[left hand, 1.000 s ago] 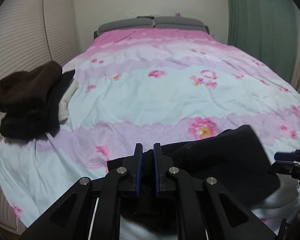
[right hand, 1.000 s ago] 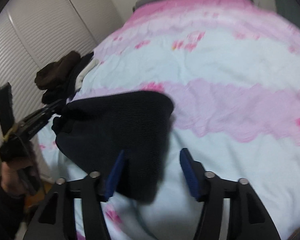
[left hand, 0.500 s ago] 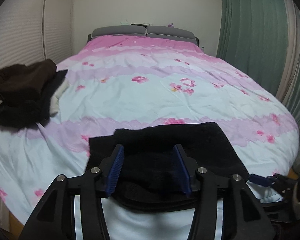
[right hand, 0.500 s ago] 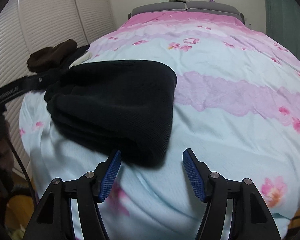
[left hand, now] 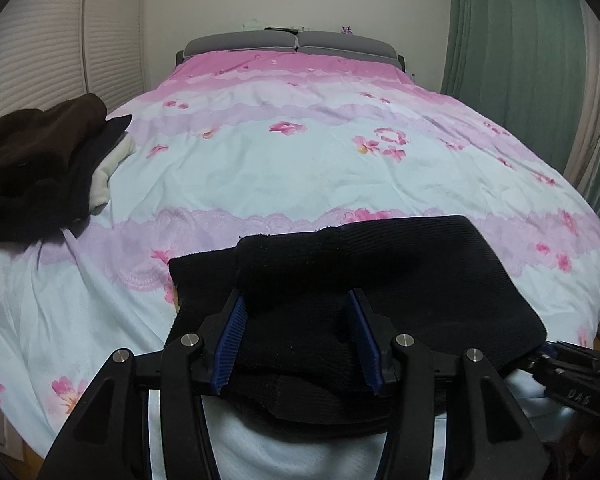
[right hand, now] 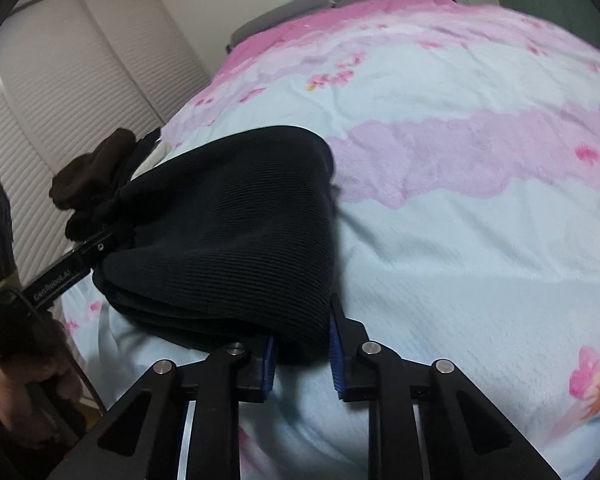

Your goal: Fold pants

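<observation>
**Folding nearly finished, bundle being gripped at the bed's near edge**

Lying as a compact stack of several layers, the black ribbed knit pants rest on the pale blue and pink floral bed cover, close to its near edge. Little seems left beyond tidying or moving the bundle, perhaps toward the dark pile of clothes at the left. Both tools angle downward. The left hand-held gripper straddles the pants' edge, jaws opening, pads apparently clear. The right hand-held gripper is closing on the near corner.
</observation>
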A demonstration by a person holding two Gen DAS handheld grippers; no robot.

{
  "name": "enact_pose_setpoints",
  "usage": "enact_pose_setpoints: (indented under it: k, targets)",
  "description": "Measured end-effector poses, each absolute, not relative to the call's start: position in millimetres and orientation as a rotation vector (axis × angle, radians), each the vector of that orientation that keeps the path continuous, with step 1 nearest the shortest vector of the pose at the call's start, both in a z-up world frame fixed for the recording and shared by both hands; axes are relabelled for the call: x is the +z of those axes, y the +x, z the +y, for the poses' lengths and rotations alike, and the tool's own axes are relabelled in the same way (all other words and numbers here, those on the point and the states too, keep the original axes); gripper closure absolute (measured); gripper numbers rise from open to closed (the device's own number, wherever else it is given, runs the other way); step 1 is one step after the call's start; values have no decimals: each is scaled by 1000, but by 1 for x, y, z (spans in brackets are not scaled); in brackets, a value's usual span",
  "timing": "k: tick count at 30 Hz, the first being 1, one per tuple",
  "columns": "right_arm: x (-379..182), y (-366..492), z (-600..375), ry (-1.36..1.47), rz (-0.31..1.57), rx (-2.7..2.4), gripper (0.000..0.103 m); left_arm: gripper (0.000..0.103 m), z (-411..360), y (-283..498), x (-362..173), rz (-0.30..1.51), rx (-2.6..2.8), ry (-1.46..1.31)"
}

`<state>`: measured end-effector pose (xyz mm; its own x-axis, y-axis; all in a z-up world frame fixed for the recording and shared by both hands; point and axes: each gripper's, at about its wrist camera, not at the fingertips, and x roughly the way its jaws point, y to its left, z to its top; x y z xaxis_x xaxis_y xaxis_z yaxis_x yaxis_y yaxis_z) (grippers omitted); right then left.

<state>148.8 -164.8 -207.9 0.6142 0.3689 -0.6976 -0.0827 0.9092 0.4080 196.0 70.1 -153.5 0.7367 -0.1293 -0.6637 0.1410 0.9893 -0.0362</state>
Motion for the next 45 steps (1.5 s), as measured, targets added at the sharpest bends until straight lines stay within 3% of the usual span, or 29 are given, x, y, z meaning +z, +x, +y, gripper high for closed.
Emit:
enact_pose_setpoints:
  k: [3,14,18,21,26,30,36,45]
  targets:
    - [-228,155,-172,396,938,264,83,39,78,201,-160,766,-147,-20]
    - [-162,138,-166,179,867,319,66,40,65,179,-123,689,-157,9]
    - [-130,136,-178,135,776,344,45,37,48,179,-91,654,-281,124]
    - [-111,145,-185,144,716,339,38,37,36,202,-72,640,-418,206]
    - [-100,176,-188,177,675,327,38,37,10,268,-61,750,-751,288]
    - [-107,196,-183,129,650,284,38,39,-16,328,-79,950,-920,300]
    - [-125,220,-199,163,641,209,38,54,-55,370,-134,1218,-1070,327]
    - [-145,244,-224,246,673,42,38,55,-67,379,-154,1322,-1110,308]
